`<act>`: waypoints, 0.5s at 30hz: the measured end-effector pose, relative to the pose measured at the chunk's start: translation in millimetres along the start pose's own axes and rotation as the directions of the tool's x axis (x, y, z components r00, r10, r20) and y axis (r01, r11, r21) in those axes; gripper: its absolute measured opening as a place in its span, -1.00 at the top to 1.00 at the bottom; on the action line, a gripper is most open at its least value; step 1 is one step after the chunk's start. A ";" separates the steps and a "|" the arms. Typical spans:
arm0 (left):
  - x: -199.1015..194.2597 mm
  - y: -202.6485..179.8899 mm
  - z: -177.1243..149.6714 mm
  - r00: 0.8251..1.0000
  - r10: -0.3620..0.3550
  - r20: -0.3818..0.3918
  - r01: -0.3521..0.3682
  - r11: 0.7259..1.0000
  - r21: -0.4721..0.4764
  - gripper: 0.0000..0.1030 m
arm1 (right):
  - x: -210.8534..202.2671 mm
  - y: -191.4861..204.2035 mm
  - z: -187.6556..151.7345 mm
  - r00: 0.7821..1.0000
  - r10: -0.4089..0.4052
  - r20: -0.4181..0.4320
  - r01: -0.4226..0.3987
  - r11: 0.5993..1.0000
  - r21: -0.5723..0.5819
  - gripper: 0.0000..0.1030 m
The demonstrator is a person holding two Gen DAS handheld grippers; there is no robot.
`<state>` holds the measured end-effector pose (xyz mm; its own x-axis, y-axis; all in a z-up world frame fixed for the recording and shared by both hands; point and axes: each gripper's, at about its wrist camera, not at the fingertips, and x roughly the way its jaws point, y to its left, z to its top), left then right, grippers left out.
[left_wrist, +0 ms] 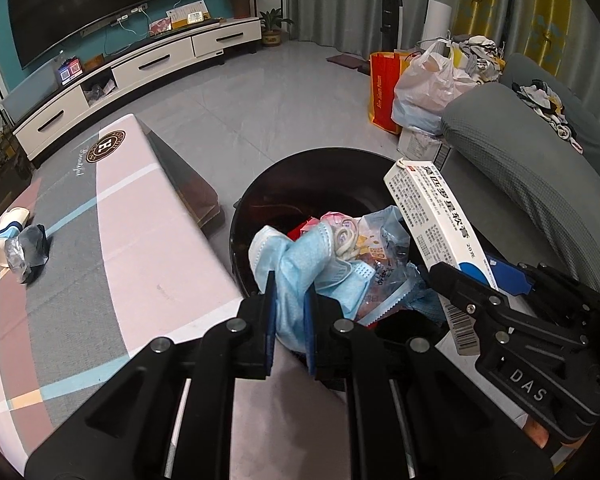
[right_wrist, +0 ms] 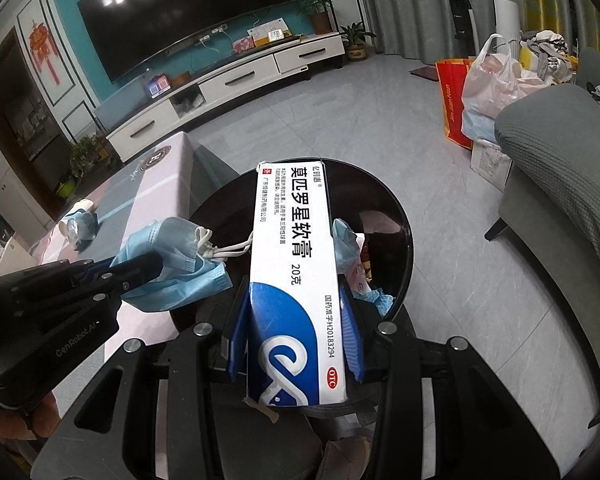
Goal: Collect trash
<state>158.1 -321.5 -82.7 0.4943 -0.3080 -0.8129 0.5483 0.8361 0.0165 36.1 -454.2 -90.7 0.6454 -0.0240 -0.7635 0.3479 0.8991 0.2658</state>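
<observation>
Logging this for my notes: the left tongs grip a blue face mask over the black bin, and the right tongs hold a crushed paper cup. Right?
Not quite. The right tongs hold a white and blue medicine box, as the right wrist view shows. The left tongs do grip the blue face mask over the black bin.

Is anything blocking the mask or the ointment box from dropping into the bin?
Nothing visible does. The blue mask and ointment box hang over the open black bin, which holds only loose trash below its rim.

Blue mask (left_wrist: 296, 276), white box (right_wrist: 292, 280) over bin (left_wrist: 340, 168)
</observation>
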 end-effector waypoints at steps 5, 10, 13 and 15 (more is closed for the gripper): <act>1.7 -1.0 -0.2 1.000 -0.001 -0.004 0.001 1.000 -0.001 0.76 | 2.3 0.4 0.4 1.000 0.002 -0.005 -0.002 1.000 0.000 0.21; 1.6 -2.1 1.1 1.000 0.000 -0.004 0.000 1.000 0.000 0.75 | 6.3 0.6 0.5 1.000 0.003 -0.015 -0.003 1.000 0.002 0.21; 2.6 -2.9 1.6 1.000 0.001 -0.005 -0.001 1.000 0.004 0.75 | 7.6 1.3 0.8 1.000 0.001 -0.018 -0.001 1.000 0.000 0.21; 2.8 -2.4 1.8 1.000 0.002 -0.006 -0.002 1.000 0.003 0.75 | 7.9 1.1 0.8 1.000 0.000 -0.018 0.000 1.000 -0.002 0.21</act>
<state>159.4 -325.1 -83.9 0.4912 -0.3041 -0.8162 0.5495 0.8353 0.0195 42.1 -453.7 -95.9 0.6330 -0.0165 -0.7739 0.3470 0.8998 0.2646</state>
